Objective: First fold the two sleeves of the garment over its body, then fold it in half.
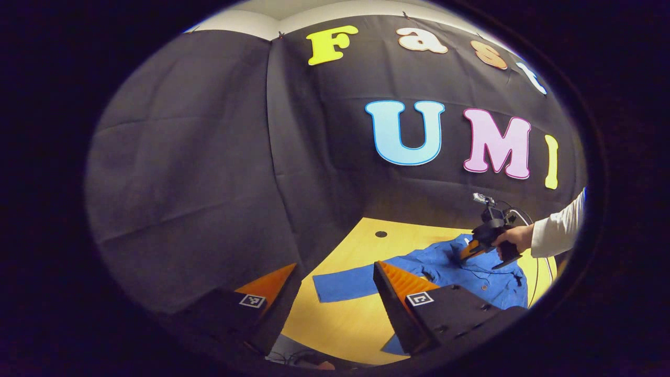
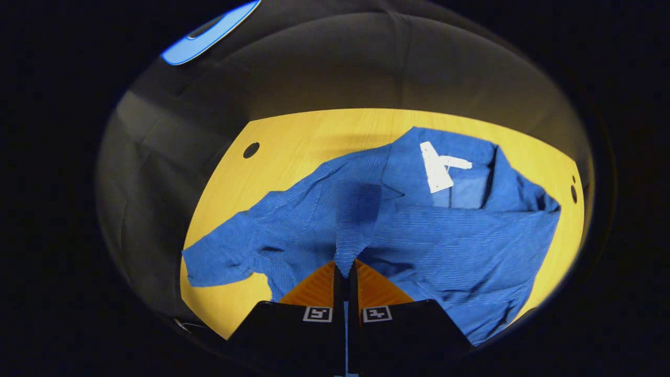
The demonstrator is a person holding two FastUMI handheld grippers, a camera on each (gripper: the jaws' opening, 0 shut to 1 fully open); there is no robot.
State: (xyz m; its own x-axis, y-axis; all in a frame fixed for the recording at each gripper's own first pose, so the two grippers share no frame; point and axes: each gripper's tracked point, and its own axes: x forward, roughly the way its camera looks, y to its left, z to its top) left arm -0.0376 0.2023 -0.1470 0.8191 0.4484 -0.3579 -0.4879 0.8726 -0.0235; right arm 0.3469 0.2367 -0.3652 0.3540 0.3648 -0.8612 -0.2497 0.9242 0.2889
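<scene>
Right gripper view: your right gripper has its fingers drawn almost together, pinching a narrow strip of the blue shirt; the strip runs up from the fingertips over the shirt's body, so it reads as a sleeve or cuff mid-fold. The shirt lies spread on the yellow table just ahead of those fingers, collar and white tag at the far side, the other sleeve trailing off to the left of the fingers.

Left gripper view: your left gripper stands wide open, holding nothing, clear above the table. That sleeve lies flat between and beyond its fingers. Farther off to the right, a hand in a white cuff holds the right gripper over the shirt.

Judgement: the cloth looks light, soft and finely ribbed; it will drape and drag, not slip. Grip near the cuff edge, taking both layers. Lift low, or the body will shift with it.
</scene>
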